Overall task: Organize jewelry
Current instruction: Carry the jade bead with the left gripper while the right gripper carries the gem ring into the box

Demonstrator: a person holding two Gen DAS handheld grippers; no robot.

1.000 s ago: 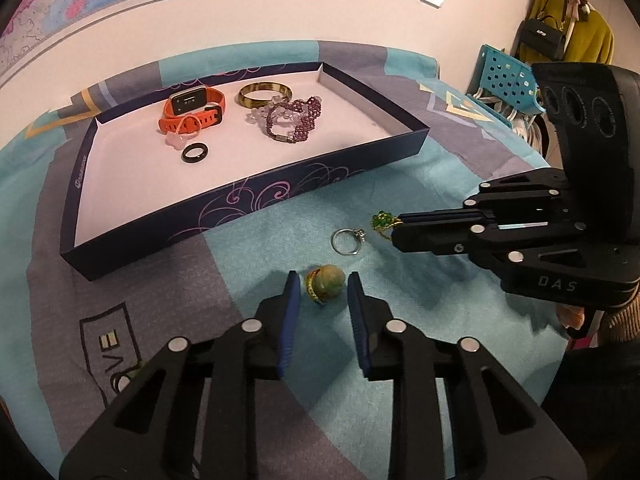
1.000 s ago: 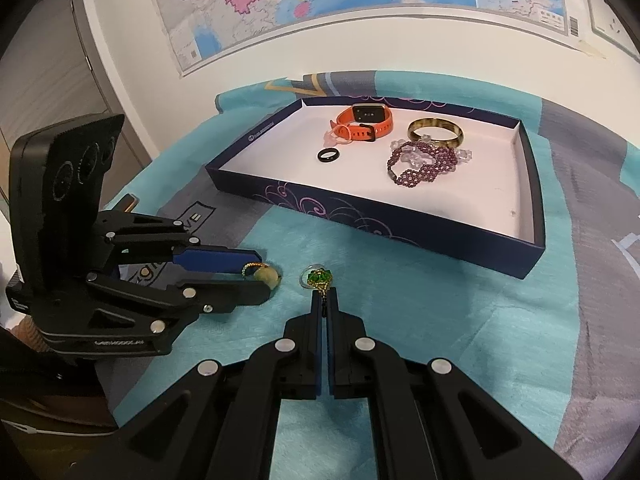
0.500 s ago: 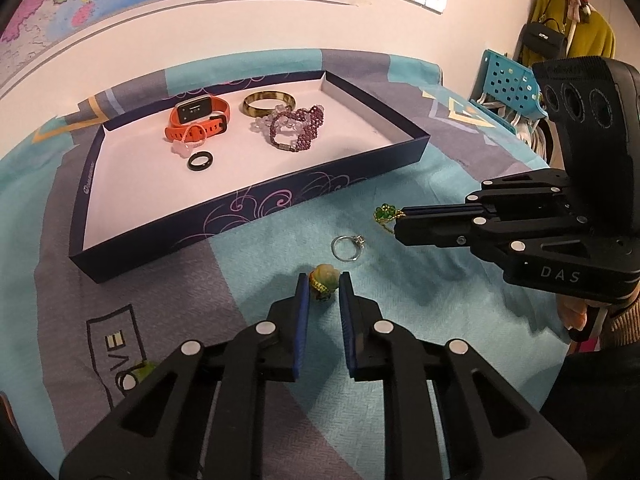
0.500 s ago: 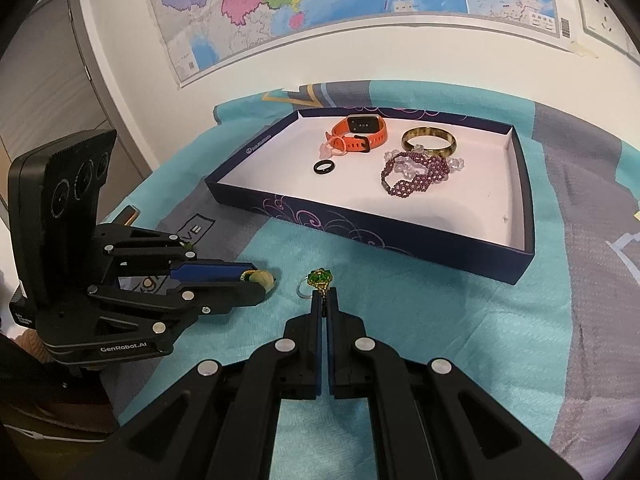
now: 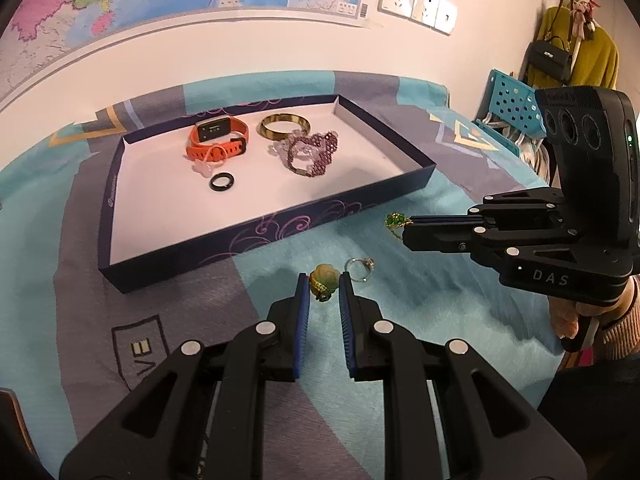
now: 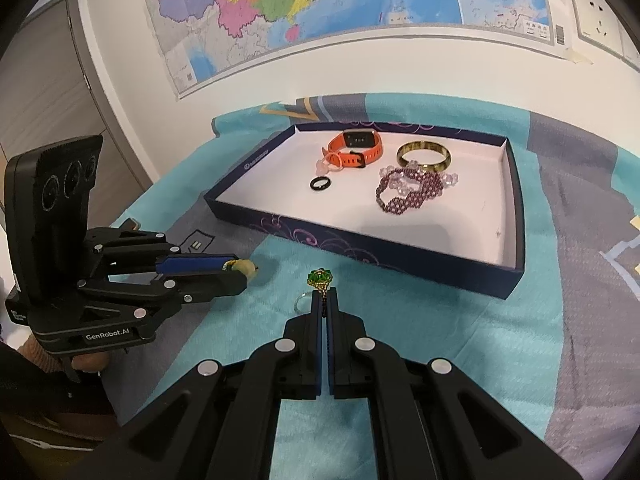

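A: On teal-and-grey cloth-covered tabletop [image 5: 420, 320], front of box: left claw [image 5: 324, 286] pinching yellowish-green carved pendant with gold trim [image 5: 323, 278], blue pads touching both sides. Lifted or resting on cloth? Cannot tell.

B: Right claw [image 6: 324, 300]?

A: Pressed together on gold chain of green-stone gold pendant [image 6: 319, 278]; stone sticking out past tips, near front wall of box. Same pendant at tip of right claw in left view [image 5: 395, 221].

B: Loose items?

A: Thin silver ring with small stone [image 5: 358, 269] flat on cloth, just beside left claw tip, between both claws. Partly hidden behind right claw fingers [image 6: 314, 308] in right view.

B: Box?

A: Shallow dark-blue rectangular box with white floor and purple swirl print [image 5: 256, 236], open top. Inside, far half: orange-strap smartwatch [image 5: 218, 140], pale pink clear ring [image 5: 206, 164] touching strap, plain black ring [image 5: 222, 181] just in front. Right of those: brass-coloured bangle [image 5: 285, 126], purple beaded bracelet [image 5: 314, 154] overlapping clear crystal beads [image 5: 280, 146].

B: Background?

A: Coloured wall map [image 6: 304, 4], white sockets [image 5: 416, 8].
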